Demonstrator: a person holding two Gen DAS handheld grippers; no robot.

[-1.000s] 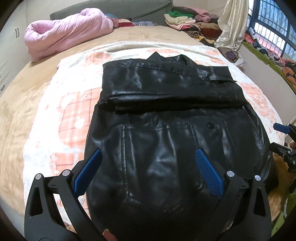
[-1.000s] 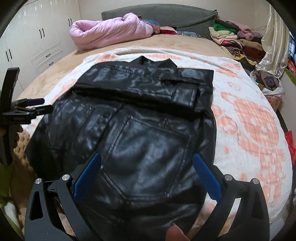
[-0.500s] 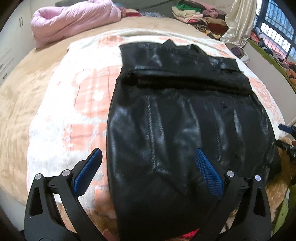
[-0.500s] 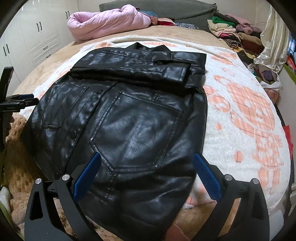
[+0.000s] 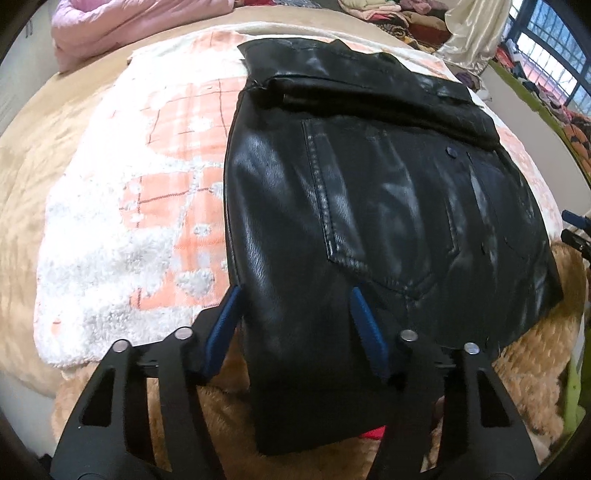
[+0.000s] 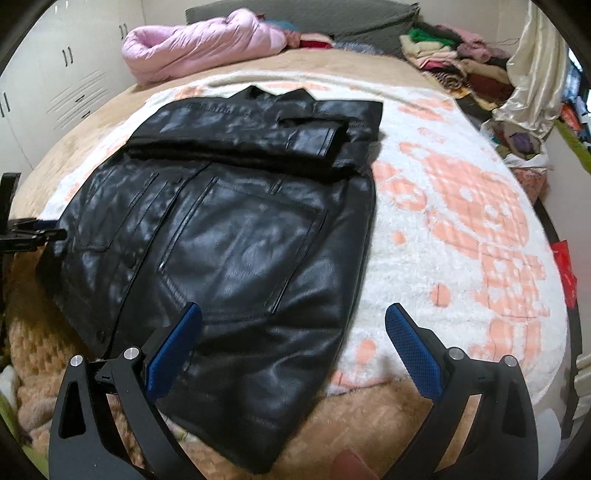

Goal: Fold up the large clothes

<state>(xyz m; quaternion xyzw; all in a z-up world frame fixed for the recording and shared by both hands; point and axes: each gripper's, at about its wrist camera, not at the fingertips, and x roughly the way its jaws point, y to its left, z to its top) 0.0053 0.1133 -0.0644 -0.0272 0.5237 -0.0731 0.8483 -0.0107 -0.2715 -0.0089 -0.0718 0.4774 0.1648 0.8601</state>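
While the black leather jacket lies spread flat on the white-and-orange fleece blanket, both hand-held grippers hang over its hem end, the end that reaches past the blanket's near edge onto the tan bedspread. The jacket's sleeves are folded across its chest, just below the collar, which points toward the far side of the bed.

At the jacket's left hem corner, the left gripper is closing; its blue pads stand on either side of a strip of the leather, but I cannot tell if they press on it yet. The same gripper shows small and dark at the jacket's edge in the right wrist view.

At the jacket's right hem corner, the right gripper has its jaws spread wide apart. One blue pad sits above the leather, the other above the blanket just beside the jacket, and nothing is gripped.

Beyond the jacket's collar, well apart from it, a pink padded coat lies bundled near the grey headboard. To the right of that, a pile of folded clothes is stacked, with a cream curtain beside it.
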